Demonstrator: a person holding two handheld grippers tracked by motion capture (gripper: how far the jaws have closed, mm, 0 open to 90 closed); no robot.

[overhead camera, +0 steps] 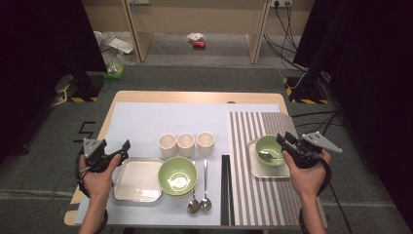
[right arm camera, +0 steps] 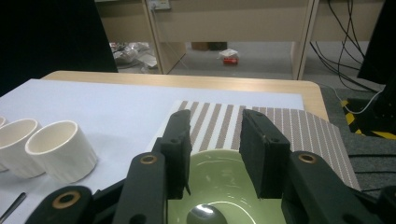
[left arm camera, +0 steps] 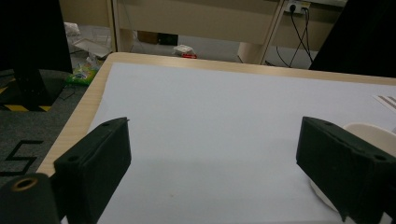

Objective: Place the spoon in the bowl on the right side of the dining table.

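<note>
A small green bowl point(overhead camera: 269, 147) with a spoon point(overhead camera: 273, 157) in it rests on a square cream plate point(overhead camera: 258, 169) on the striped placemat point(overhead camera: 253, 126). My right gripper point(overhead camera: 283, 140) hovers at the bowl's right rim. In the right gripper view that gripper point(right arm camera: 217, 121) stands partly open over the bowl point(right arm camera: 215, 183), with nothing between its pads and the spoon point(right arm camera: 205, 215) below. My left gripper point(overhead camera: 124, 147) is held above the mat's left side, beyond a square plate point(overhead camera: 139, 179). Its jaws point(left arm camera: 215, 135) are wide open and empty.
Three cream cups point(overhead camera: 185, 144) stand in a row mid-table; one cup point(left arm camera: 369, 133) peeks past the left gripper's right jaw. A larger green bowl point(overhead camera: 178, 175), two spoons point(overhead camera: 199, 202) and black chopsticks point(overhead camera: 225, 190) lie near the front edge.
</note>
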